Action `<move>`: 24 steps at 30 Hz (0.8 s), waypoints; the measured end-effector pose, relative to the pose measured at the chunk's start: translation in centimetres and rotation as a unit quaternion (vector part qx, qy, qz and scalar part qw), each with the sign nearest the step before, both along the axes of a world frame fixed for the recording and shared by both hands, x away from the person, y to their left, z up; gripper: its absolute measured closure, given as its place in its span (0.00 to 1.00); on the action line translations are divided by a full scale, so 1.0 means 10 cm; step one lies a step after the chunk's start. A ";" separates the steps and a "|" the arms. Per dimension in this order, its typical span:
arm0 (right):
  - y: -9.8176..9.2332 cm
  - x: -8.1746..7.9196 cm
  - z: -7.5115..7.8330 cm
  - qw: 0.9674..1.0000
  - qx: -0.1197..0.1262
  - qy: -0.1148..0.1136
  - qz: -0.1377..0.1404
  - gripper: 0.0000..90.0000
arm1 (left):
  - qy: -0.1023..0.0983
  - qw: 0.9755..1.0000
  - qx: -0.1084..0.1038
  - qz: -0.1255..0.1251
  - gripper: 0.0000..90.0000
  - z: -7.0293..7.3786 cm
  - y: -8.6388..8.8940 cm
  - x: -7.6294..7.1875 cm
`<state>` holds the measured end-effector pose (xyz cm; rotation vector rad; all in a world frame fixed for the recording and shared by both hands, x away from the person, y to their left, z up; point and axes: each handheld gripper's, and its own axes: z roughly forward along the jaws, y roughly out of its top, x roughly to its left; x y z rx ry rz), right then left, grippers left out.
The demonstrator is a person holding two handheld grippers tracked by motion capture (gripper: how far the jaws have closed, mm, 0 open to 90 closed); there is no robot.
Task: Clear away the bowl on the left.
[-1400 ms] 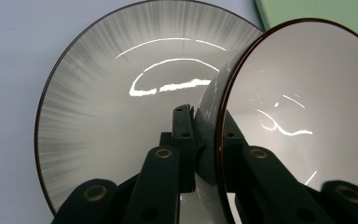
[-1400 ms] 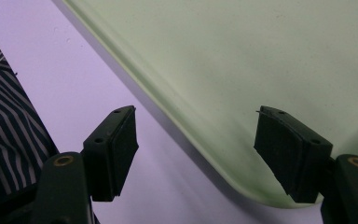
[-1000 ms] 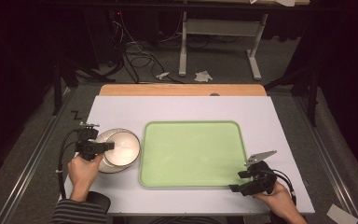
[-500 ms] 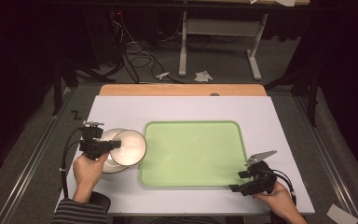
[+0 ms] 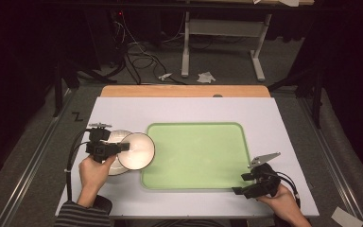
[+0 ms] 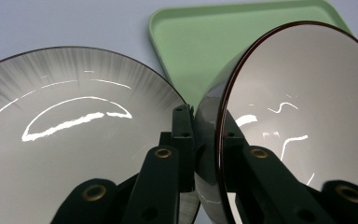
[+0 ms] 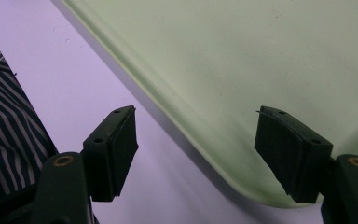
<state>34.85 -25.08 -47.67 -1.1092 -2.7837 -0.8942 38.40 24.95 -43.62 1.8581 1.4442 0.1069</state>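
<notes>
While our left hand (image 5: 93, 171) is reaching forward from the near edge of the white table (image 5: 179, 106), its left gripper (image 5: 105, 148) is pointing sideways toward the green tray (image 5: 196, 156), which we are taking as our landmark. The jaws are closed tight on the rim of a small bowl (image 5: 137, 150), one jaw inside the rim and one outside, as the left gripper view is showing. The bowl is tilting on edge, its glossy inside facing up and toward us, and it is hanging just over the tray's left border. Beneath and just left of it, a second bowl (image 5: 116, 153) with a grey streaked rim is sitting flat on the table, close beside the tray's left side.

Our right hand (image 5: 279, 198) is resting off the tray's near right corner, with the right gripper (image 5: 253, 183) aimed at that corner. Its jaws are standing wide apart with nothing between them but the tray's rounded rim below.

Beyond the tray, a wooden strip (image 5: 184, 91) is edging the table's far side. Farther back, on the grey floor, we are seeing cables (image 5: 137, 61), crumpled paper (image 5: 205, 76) and the legs of a metal stand (image 5: 220, 33). A striped sleeve (image 5: 82, 215) is covering our left forearm.
</notes>
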 end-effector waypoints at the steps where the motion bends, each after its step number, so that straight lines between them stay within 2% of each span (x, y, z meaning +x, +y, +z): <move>1: 0.00 0.00 0.00 1.000 0.000 0.000 0.000 0.35 | 0.000 1.000 -0.002 -0.001 0.91 0.00 -0.01 0.00; 6: 0.00 0.00 0.00 1.000 0.001 -0.001 0.001 0.35 | -0.005 1.000 -0.003 -0.009 0.91 0.02 -0.07 -0.01; 9: 0.00 0.00 0.01 1.000 -0.001 -0.003 0.002 0.35 | -0.017 0.999 0.007 -0.032 0.91 0.09 -0.20 -0.04; 17: 0.00 0.00 0.00 1.000 -0.001 -0.001 0.000 0.35 | -0.022 0.997 0.019 -0.077 0.91 0.15 -0.52 0.01; 20: 0.00 -0.01 0.01 1.000 -0.001 -0.002 0.000 0.35 | -0.023 0.996 0.018 -0.087 0.90 0.17 -0.59 0.02; 22: 0.00 -0.01 0.00 1.000 -0.001 -0.003 0.003 0.35 | -0.019 0.995 0.004 -0.100 0.90 0.16 -0.69 0.06; 24: -0.01 -0.01 0.00 1.000 0.002 -0.003 0.002 0.35 | -0.016 0.994 0.001 -0.105 0.91 0.15 -0.74 0.08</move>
